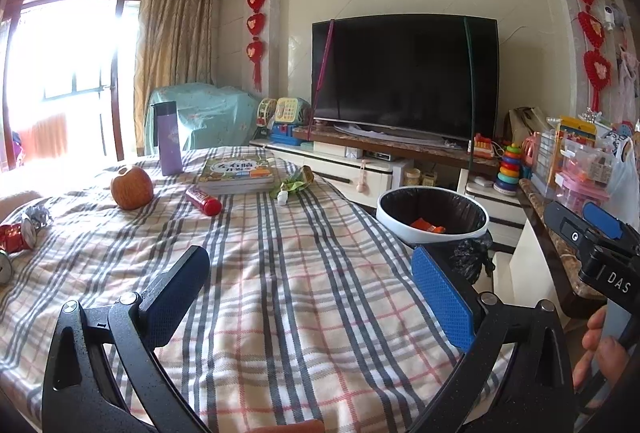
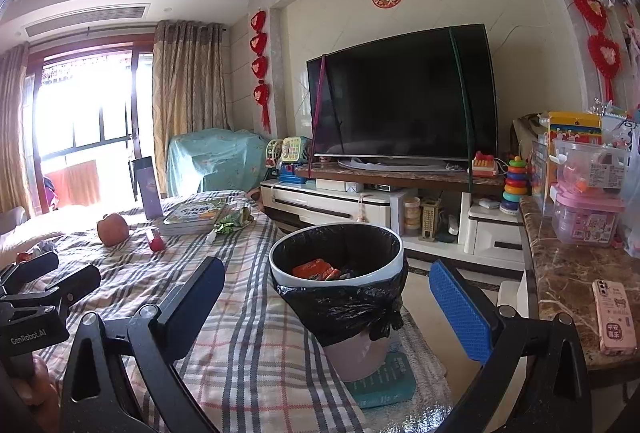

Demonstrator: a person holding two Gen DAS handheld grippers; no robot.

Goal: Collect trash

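Both your grippers are empty right now. Your left gripper [image 1: 310,297] is wide open over the checked cloth on the desk [image 1: 300,265], and nothing sits between its pads. Your right gripper [image 2: 328,303] is wide open too, and it points at the trash bin [image 2: 276,265] just off the desk's right edge. The bin has a black bag in it, and some orange wrappers [image 2: 316,269] already lie inside.

The trash is still on the desk, away from the bin. A green crumpled wrapper [image 1: 294,185] lies far ahead of the left gripper, touching or just beside the book [image 1: 238,173]. A crumpled red and silver wrapper [image 1: 22,231] lies at the far left edge, close to the left gripper's side. A small red bottle [image 1: 203,200] lies on its side near the apple [image 1: 132,187] — its long way runs from back-left to front-right, with the cap nearest you. I cannot tell if it is trash.

The left gripper looks nearer to all of these, I think. The right one is nearer the bin. So a pick probably belongs to your left side — reach forward and to the left, away from the bin.
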